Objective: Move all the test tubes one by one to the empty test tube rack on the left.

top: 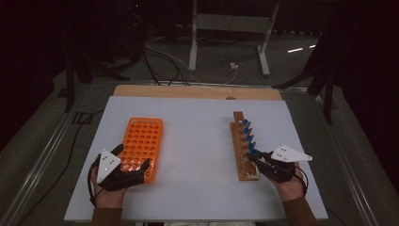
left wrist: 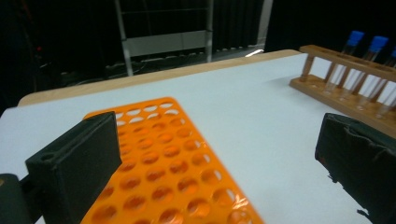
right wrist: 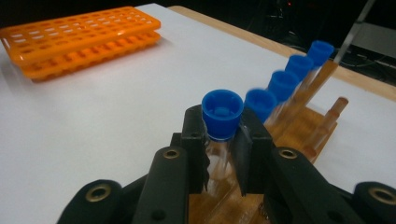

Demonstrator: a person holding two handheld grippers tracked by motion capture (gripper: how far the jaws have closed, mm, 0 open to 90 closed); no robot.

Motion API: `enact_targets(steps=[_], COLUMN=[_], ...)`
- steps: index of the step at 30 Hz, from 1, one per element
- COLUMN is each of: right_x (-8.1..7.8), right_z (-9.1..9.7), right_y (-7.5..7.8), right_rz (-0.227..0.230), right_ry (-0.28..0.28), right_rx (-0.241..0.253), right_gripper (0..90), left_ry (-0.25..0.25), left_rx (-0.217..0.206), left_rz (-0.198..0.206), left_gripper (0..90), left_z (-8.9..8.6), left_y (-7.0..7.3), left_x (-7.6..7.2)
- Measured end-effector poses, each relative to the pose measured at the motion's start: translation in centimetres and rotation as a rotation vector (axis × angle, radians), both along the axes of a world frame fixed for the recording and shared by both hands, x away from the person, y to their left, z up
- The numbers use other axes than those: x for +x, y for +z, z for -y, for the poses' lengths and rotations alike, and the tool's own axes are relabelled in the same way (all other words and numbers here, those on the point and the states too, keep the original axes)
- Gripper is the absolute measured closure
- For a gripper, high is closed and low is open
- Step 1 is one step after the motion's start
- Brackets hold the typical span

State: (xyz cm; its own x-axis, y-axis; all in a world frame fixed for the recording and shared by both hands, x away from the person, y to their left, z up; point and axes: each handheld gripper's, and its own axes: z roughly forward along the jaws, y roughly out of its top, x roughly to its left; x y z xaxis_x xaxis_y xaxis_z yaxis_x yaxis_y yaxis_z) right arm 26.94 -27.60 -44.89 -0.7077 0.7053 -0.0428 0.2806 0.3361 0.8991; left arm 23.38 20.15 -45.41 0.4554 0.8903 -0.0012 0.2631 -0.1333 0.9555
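Seemingly mid-transfer, a person at a white table point(top: 197, 141) works two hand-held grippers over a pair of tube racks. The right gripper point(right wrist: 223, 140) is clamped on a clear test tube point(right wrist: 219, 161) just below its blue cap point(right wrist: 222, 112); the tube stands in the near part of the wooden rack point(top: 241, 146), where four more blue-capped tubes point(right wrist: 289, 79) line up behind it. In the high view the same right gripper point(top: 254, 157) reaches in from the rack's right side. The left gripper point(top: 136, 167) rests at the near end of the orange rack point(top: 143, 139), jaws spread wide on either side of it with the pads clear of the plastic and nothing held, as the left gripper view shows across the rack's empty holes point(left wrist: 173, 163). The two racks sit well apart on the table, orange to the left, wooden to the right.

By the look of things, the step in hand is the pick: the grip is made, the tube not yet drawn from its slot. Whether its foot has left the base is hard to tell, since the jaws hide the lower glass. The next move likely calls for a straight upward pull, keeping the tube upright so it clears the wooden rack's top bar without knocking its neighbour, then a carry across to an open hole in the orange rack, which the left gripper seems placed to steady.
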Motion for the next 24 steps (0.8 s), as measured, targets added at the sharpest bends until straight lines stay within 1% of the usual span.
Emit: enact_targets(steps=[2, 5, 6, 7, 8, 9, 10, 11, 12, 13, 16, 21, 24], right_x=[0.0, 0.1, 0.1, 0.1, 0.1, 0.1, 0.2, 0.2, 0.3, 0.3, 0.4, 0.6, 0.7], right_z=[0.0, 0.1, 0.1, 0.1, 0.1, 0.3, 0.3, 0.3, 0.3, 0.3, 0.0, -0.5, -0.8], right_y=[0.2, 1.3, 1.3, 1.9, 1.9, 2.6, 2.9, 2.9, 3.5, 3.5, 4.6, 5.4, 5.8], right_rz=[0.001, 0.01, 0.01, 0.017, 0.017, 0.02, 0.02, 0.02, 0.027, 0.027, 0.044, 0.067, 0.07], right_ry=[0.003, 0.012, 0.012, 0.021, 0.021, 0.031, 0.035, 0.035, 0.039, 0.039, 0.047, 0.055, 0.062], right_rx=[0.002, 0.002, 0.002, 0.006, 0.006, 0.023, 0.028, 0.028, 0.025, 0.025, 0.022, 0.014, 0.023], right_gripper=[76.3, 76.3, 76.3, 76.3, 76.3, 76.3, 76.3, 76.3, 76.3, 76.3, 76.3, 76.3, 76.3], left_ry=[-0.021, -0.047, -0.05, -0.064, -0.076, -0.088, -0.098, -0.112, -0.124, -0.137, -0.183, -0.244, -0.275], left_rx=[-0.005, -0.021, -0.026, -0.034, -0.042, -0.045, -0.041, -0.038, -0.035, -0.028, -0.016, 0.033, 0.04], left_rz=[0.006, 0.011, 0.006, 0.0, -0.008, -0.014, -0.013, -0.014, -0.015, -0.015, -0.017, -0.021, -0.026], left_gripper=[1.1, 1.2, 1.2, 1.2, 1.2, 1.2, 1.2, 1.2, 1.2, 1.2, 1.3, 2.2, 3.9], left_z=[0.3, 0.9, 1.2, 1.5, 1.8, 2.1, 2.5, 2.9, 3.4, 3.9, 5.5, 8.5, 10.0], left_y=[0.4, 0.9, 1.0, 1.1, 1.3, 1.4, 1.6, 1.9, 2.2, 2.5, 3.2, 3.5, 3.6], left_x=[0.1, 0.3, 0.4, 0.5, 0.6, 0.7, 0.8, 0.9, 1.0, 1.2, 1.7, 2.6, 3.2])
